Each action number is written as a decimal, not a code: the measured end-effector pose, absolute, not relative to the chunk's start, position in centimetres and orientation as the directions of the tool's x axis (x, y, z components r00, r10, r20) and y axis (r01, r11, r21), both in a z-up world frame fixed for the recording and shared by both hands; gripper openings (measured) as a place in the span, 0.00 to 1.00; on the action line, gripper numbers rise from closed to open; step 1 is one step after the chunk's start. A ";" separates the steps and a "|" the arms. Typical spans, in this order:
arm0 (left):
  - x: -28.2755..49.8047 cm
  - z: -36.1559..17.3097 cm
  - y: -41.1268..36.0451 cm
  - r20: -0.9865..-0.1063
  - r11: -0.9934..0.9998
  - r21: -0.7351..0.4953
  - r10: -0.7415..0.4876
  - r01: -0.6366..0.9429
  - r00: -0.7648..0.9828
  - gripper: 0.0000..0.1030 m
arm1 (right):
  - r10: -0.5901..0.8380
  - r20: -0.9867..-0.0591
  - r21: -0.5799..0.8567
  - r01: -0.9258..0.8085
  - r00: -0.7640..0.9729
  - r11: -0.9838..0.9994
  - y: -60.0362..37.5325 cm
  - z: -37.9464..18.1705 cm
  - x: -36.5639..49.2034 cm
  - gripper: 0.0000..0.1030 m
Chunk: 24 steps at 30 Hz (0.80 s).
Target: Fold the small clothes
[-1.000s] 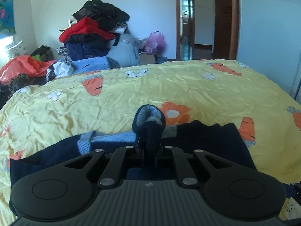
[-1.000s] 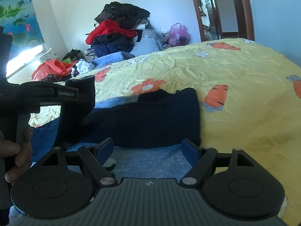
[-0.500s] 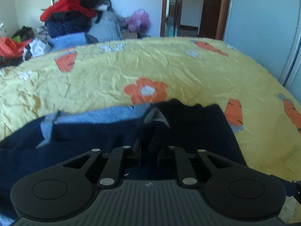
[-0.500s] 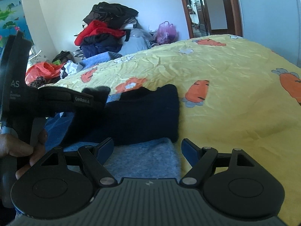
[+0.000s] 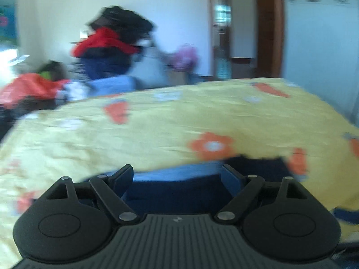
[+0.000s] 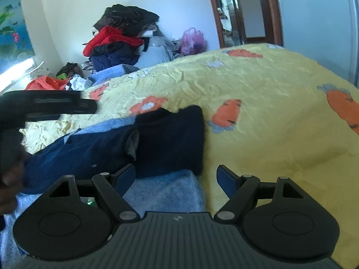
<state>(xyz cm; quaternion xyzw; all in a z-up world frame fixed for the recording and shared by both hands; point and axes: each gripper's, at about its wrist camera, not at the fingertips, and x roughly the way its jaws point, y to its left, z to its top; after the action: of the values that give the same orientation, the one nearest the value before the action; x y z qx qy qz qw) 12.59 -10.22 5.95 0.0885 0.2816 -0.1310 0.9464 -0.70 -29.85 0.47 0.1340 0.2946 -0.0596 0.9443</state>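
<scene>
Gaping wide, the left tongs (image 5: 177,177) are gripping nothing; their jaws have just been opening, and the dark sleeve they were pinching a second ago is now lying released on the navy sweater (image 6: 143,139). The right tongs (image 6: 176,178) are likewise standing open and empty above the sweater, which is resting on the yellow bedspread (image 6: 258,89), unchanged from before.

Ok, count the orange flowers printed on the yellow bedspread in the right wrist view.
2: one orange flower just behind the navy sweater, another further left, by the left gripper. Others may be hidden.
</scene>
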 end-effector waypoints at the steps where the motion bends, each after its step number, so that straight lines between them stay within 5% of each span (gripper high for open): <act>1: 12.9 5.9 -9.0 -0.560 0.958 0.114 -0.158 0.265 0.813 0.83 | -0.029 -0.565 0.202 0.172 0.825 0.964 -29.4 0.7 -0.2 0.79; 7: 13.8 3.9 -2.6 -0.589 0.979 0.181 0.027 0.099 0.808 0.83 | 0.070 -0.530 0.128 -0.002 0.845 0.992 -26.0 1.0 4.7 0.75; 10: 13.2 2.8 -0.8 -0.608 0.980 0.180 0.047 0.080 0.792 0.83 | 0.099 -0.587 0.174 0.006 0.803 0.985 -25.5 0.0 8.3 0.62; 15: 12.8 1.2 -0.1 -0.619 0.976 0.205 0.068 0.077 0.783 0.83 | 0.133 -0.629 0.255 0.041 0.766 0.966 -25.7 -1.4 10.8 0.17; 18: 13.1 0.5 -0.3 -0.629 0.976 0.200 0.060 0.087 0.775 0.83 | 0.088 -0.599 0.246 0.078 0.796 0.966 -26.2 -1.2 10.1 0.09; 22: 13.1 0.0 -0.8 -0.639 0.975 0.198 0.052 0.098 0.768 0.83 | 0.069 -0.615 0.226 0.092 0.785 0.970 -26.9 -1.7 10.4 0.10; 24: 13.1 -0.3 -0.8 -0.643 0.976 0.198 0.055 0.096 0.764 0.83 | 0.053 -0.633 0.202 0.099 0.773 0.974 -26.7 -2.0 10.5 0.22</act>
<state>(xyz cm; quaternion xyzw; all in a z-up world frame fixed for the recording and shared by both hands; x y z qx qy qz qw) 13.06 -0.79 -0.28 0.1099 0.3435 -0.0109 0.9326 10.49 -26.67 -2.01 0.1125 0.3370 -0.0121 0.9347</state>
